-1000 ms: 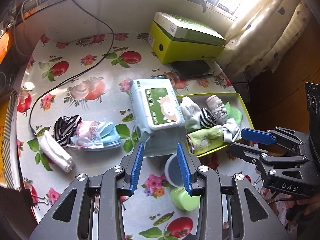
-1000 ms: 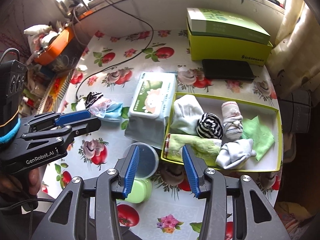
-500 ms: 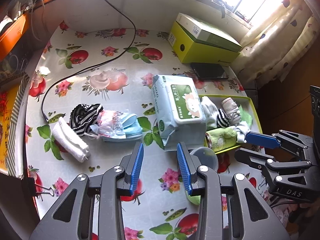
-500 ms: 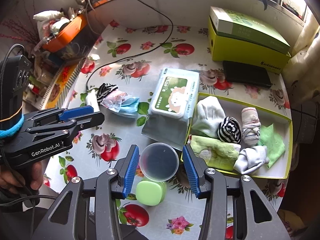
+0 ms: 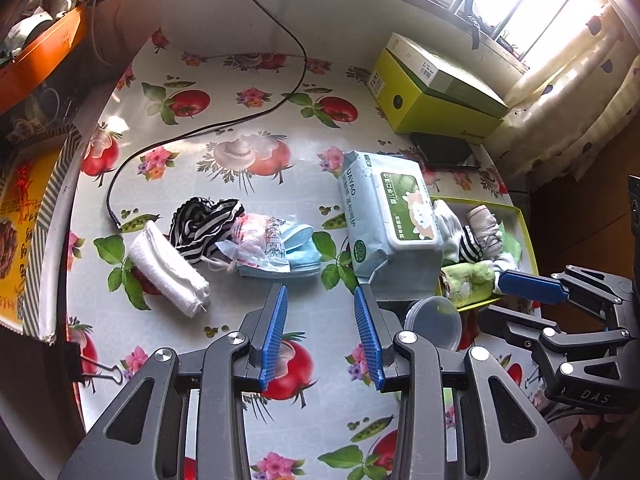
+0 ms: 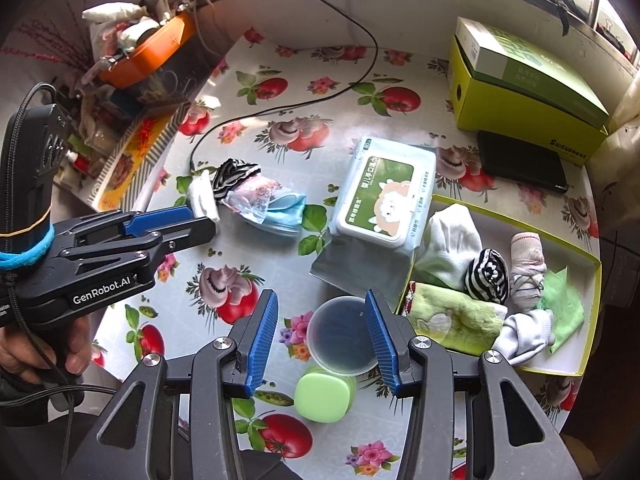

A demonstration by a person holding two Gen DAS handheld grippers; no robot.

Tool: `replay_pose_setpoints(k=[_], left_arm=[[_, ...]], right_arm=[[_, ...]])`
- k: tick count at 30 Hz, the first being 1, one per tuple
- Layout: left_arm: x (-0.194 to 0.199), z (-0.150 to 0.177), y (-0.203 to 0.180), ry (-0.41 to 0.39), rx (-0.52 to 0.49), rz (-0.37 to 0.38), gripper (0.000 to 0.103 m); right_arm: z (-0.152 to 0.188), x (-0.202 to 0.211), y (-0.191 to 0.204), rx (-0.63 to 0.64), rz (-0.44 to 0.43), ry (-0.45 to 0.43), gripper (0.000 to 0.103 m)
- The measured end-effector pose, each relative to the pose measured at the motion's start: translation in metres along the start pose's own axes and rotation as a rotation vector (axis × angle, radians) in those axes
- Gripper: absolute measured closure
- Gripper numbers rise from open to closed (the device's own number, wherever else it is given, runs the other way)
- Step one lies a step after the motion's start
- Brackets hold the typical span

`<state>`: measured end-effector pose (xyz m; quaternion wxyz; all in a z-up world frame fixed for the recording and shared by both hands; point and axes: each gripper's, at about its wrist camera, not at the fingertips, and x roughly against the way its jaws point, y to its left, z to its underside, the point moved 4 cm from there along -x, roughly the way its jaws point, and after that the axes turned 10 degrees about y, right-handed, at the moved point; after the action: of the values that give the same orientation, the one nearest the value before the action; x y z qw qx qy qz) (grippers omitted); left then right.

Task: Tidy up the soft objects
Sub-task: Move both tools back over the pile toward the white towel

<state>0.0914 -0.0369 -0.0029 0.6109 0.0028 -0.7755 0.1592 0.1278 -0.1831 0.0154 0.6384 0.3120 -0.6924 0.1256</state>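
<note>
Right wrist alone shows green case [image 6: 325, 398], hand [image 6: 38, 354]

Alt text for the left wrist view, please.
The open, empty left gripper hangs over a fruit-print tablecloth, facing a rolled white towel, striped black-and-white cloth and light blue cloth. Right: a wet-wipes pack and a yellow-green tray of rolled socks.

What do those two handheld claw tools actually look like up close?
Both are black skeletal frames with silver rivets and two fingers carrying ribbed blue pads. The left gripper bears white "GenRobot.AI" lettering, with black cables, a blue cord and a rubber band around its handle. The right gripper is marked "DAS". No sleeve is visible.
</note>
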Motion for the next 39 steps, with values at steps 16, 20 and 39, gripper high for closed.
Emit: replay_pose_setpoints(k=[16,20,39], left_arm=[[-0.005,0.005,0.044,0.013,0.101,-0.031,0.067],[-0.005,0.007,0.063,0.015,0.146,-0.035,0.067],[-0.032,0.009,0.134,0.042,0.401,-0.004,0.067]], right_arm=[[-0.024,-0.017,0.026,0.077,-0.013,0.019,0.058],[-0.030,-0.025,0.033,0.094,-0.019,0.029,0.057],[-0.050,-0.049,0.050,0.129,-0.036,0.063,0.054]])
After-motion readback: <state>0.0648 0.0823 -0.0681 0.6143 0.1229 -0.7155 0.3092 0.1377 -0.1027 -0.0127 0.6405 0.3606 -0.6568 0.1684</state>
